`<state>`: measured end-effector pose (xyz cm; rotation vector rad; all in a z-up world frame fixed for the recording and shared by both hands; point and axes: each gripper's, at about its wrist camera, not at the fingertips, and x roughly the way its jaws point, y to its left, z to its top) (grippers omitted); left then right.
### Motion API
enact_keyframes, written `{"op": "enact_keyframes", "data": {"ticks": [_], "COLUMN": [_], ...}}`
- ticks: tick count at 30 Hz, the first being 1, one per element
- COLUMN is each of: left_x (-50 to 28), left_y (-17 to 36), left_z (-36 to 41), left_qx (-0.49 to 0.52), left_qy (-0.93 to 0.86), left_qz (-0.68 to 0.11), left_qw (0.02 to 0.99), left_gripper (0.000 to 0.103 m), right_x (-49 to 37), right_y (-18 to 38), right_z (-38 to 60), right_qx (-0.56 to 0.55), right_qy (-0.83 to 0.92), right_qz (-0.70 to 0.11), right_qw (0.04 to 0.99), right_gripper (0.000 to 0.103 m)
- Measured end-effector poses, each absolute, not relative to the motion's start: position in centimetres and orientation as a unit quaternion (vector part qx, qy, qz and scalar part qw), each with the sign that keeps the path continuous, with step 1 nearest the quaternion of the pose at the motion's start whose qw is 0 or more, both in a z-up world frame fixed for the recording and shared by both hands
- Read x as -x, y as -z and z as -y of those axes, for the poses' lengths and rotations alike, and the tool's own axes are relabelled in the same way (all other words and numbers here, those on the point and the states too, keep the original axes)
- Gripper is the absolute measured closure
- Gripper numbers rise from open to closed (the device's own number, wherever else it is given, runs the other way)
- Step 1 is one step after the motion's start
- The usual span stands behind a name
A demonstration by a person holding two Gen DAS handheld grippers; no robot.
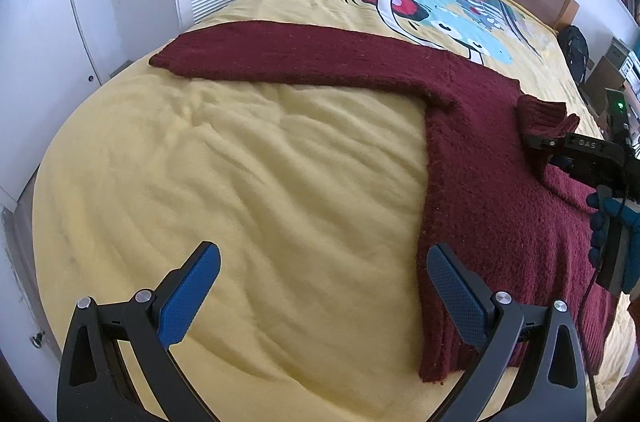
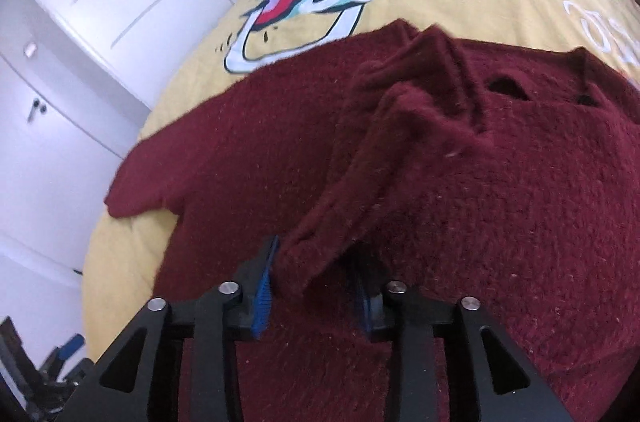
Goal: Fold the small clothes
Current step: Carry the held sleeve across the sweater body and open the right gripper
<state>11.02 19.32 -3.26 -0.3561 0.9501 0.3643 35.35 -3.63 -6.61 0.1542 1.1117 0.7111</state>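
Left wrist view: the left gripper (image 1: 324, 286) hangs with its fingers spread wide above the yellow bedspread (image 1: 248, 174), holding nothing. The maroon sweater (image 1: 492, 182) lies ahead and to its right, one sleeve (image 1: 288, 56) stretched flat away to the left. Far right, the right gripper (image 1: 532, 138) pinches a cuff (image 1: 540, 114).

Right wrist view: the right gripper (image 2: 316, 282) is closed on a bunched sleeve end (image 2: 316, 254), raised over the sweater's body (image 2: 500, 222) lying just ahead.

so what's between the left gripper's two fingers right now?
Only bare yellow bedspread, seen in the left wrist view. The left gripper is open; its right finger overlaps the maroon sweater edge, but nothing is held.
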Motion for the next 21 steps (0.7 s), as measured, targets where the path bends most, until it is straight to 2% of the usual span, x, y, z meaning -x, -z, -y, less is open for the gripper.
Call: {"op": "enact_keyframes", "data": {"ticks": [4,21], "left_x": [-10.9,-10.4], "left_y": [3.4,3.1], "left_z": [-19.5,-19.7], "left_qx": [0.173,0.168], "left_qy": [-0.173,-0.17], "left_qz": [-0.454,-0.443], "left_qw": [0.857,0.864], "left_gripper": [0.001,0.001], "right_x": [-36.3,-34.3], "right_y": [5.9,3.7], "right_z": [5.1,-0.8], "right_qx": [-0.096,-0.073], "right_qy": [-0.313,-0.376], "right_qz": [-0.504,-0.494], "right_qw": [0.799,0.78], "right_gripper": [0.054,0.053]}}
